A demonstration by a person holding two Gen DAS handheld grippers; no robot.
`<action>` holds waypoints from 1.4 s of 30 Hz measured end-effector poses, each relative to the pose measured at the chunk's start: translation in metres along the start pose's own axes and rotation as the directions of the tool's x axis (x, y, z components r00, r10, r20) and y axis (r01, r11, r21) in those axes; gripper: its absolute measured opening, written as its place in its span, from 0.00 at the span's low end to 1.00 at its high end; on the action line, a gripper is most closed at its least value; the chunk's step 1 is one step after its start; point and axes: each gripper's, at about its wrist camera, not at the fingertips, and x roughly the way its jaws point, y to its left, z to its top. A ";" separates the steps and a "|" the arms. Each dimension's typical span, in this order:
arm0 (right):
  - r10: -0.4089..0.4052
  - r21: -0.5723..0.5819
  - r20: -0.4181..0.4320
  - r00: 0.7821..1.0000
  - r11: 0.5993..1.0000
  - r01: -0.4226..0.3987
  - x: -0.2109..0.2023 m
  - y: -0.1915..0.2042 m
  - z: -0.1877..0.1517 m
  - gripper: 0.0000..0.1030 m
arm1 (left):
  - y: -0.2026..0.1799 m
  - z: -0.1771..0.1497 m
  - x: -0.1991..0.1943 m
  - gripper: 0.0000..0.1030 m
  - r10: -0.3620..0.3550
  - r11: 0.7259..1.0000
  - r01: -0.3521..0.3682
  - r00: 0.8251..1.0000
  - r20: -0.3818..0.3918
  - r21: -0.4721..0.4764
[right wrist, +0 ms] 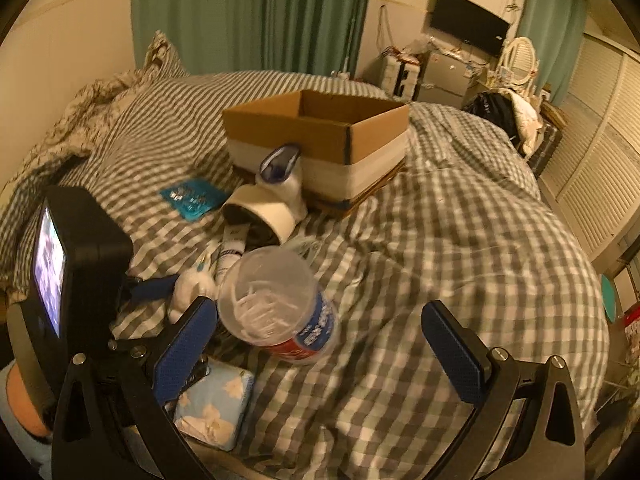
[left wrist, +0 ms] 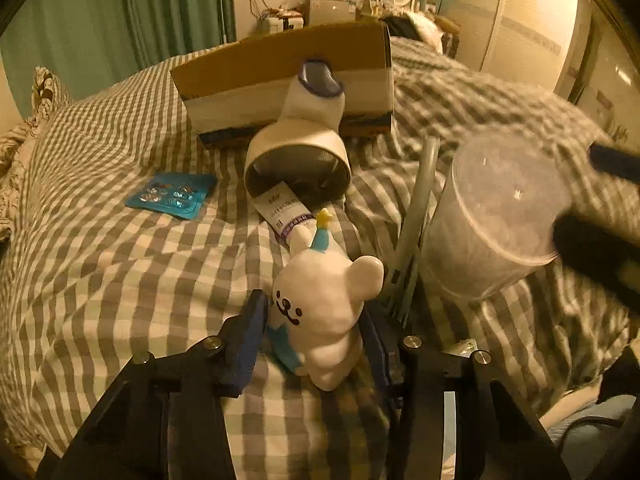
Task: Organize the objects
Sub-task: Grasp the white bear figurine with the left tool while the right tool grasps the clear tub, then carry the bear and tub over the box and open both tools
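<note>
Left tongs [left wrist: 316, 336]: closed on toy bear [left wrist: 320, 312], near side of cardboard box [left wrist: 288, 76], on bed [left wrist: 120, 248]. Right tongs [right wrist: 320, 344]: spread wide; plastic cup [right wrist: 276, 300] between them, nearer the left one; contact unclear.

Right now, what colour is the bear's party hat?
Light blue with a yellow star, on the bear; left wrist view.

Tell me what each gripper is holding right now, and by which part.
The left gripper clamps the white bear toy by its sides, around head and body. The right gripper is open and holds nothing; the clear plastic cup lies between its fingers, ungripped.
</note>
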 end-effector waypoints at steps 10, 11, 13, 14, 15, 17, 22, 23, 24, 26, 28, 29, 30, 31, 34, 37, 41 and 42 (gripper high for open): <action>0.018 -0.086 -0.074 0.997 0.996 -0.025 0.037 0.027 0.002 0.77 | 0.046 0.017 -0.021 0.45 0.077 0.995 -0.074 0.995 0.060 -0.064; 0.025 -0.089 -0.091 0.996 0.996 -0.033 0.041 0.028 0.001 0.72 | 0.046 0.018 -0.022 0.45 0.076 0.996 -0.072 0.995 0.062 -0.059; 0.014 -0.096 -0.095 0.995 0.995 -0.023 0.043 0.028 0.000 0.65 | 0.045 0.017 -0.025 0.45 0.077 0.996 -0.073 0.995 0.069 -0.059; 0.018 -0.096 -0.087 0.996 0.995 -0.027 0.041 0.027 0.000 0.65 | 0.044 0.018 -0.027 0.45 0.080 0.995 -0.076 0.994 0.077 -0.061; 0.028 -0.091 -0.071 0.997 0.995 -0.035 0.036 0.025 0.001 0.64 | 0.043 0.019 -0.029 0.45 0.083 0.995 -0.078 0.993 0.086 -0.059; 0.041 -0.087 -0.046 0.998 0.995 -0.045 0.027 0.021 0.003 0.63 | 0.040 0.021 -0.037 0.45 0.085 0.996 -0.080 0.990 0.110 -0.051; 0.057 -0.090 0.036 0.998 0.995 -0.054 0.002 0.010 0.023 0.62 | 0.036 0.043 -0.062 0.45 0.109 0.994 -0.103 0.975 0.193 -0.041; 0.065 -0.083 0.056 0.996 0.995 -0.060 -0.003 0.005 0.031 0.62 | 0.036 0.048 -0.066 0.45 0.114 0.993 -0.107 0.972 0.205 -0.042; 0.072 -0.076 0.074 0.995 0.995 -0.066 -0.006 0.001 0.039 0.62 | 0.037 0.055 -0.070 0.45 0.117 0.993 -0.109 0.968 0.221 -0.046; 0.081 -0.064 0.103 0.991 0.995 -0.075 -0.012 -0.006 0.054 0.62 | 0.039 0.068 -0.078 0.45 0.118 0.993 -0.109 0.962 0.247 -0.048; 0.093 -0.060 0.139 0.986 0.995 -0.085 -0.018 -0.015 0.075 0.62 | 0.043 0.087 -0.082 0.45 0.130 0.991 -0.120 0.955 0.268 -0.055; 0.094 -0.060 0.157 0.983 0.995 -0.086 -0.021 -0.018 0.085 0.62 | 0.045 0.096 -0.083 0.45 0.135 0.991 -0.123 0.952 0.276 -0.060; 0.097 -0.062 0.182 0.979 0.994 -0.087 -0.024 -0.023 0.100 0.62 | 0.046 0.106 -0.084 0.45 0.137 0.990 -0.124 0.950 0.282 -0.063; 0.101 -0.061 0.199 0.975 0.994 -0.090 -0.025 -0.026 0.111 0.62 | 0.048 0.117 -0.083 0.45 0.137 0.990 -0.123 0.947 0.290 -0.066; 0.117 -0.061 0.237 0.965 0.993 -0.105 -0.021 -0.034 0.152 0.62 | 0.051 0.155 -0.075 0.45 0.147 0.989 -0.133 0.940 0.307 -0.067; 0.131 -0.044 0.252 0.959 0.991 -0.124 -0.003 -0.044 0.194 0.61 | 0.056 0.192 -0.054 0.45 0.158 0.987 -0.138 0.941 0.300 -0.086; 0.152 0.004 0.224 0.963 0.988 -0.157 0.039 -0.058 0.239 0.61 | 0.058 0.234 -0.015 0.45 0.178 0.983 -0.161 0.947 0.268 -0.084; 0.156 0.018 0.207 0.966 0.986 -0.164 0.052 -0.062 0.246 0.61 | 0.059 0.242 -0.005 0.45 0.173 0.984 -0.158 0.951 0.255 -0.081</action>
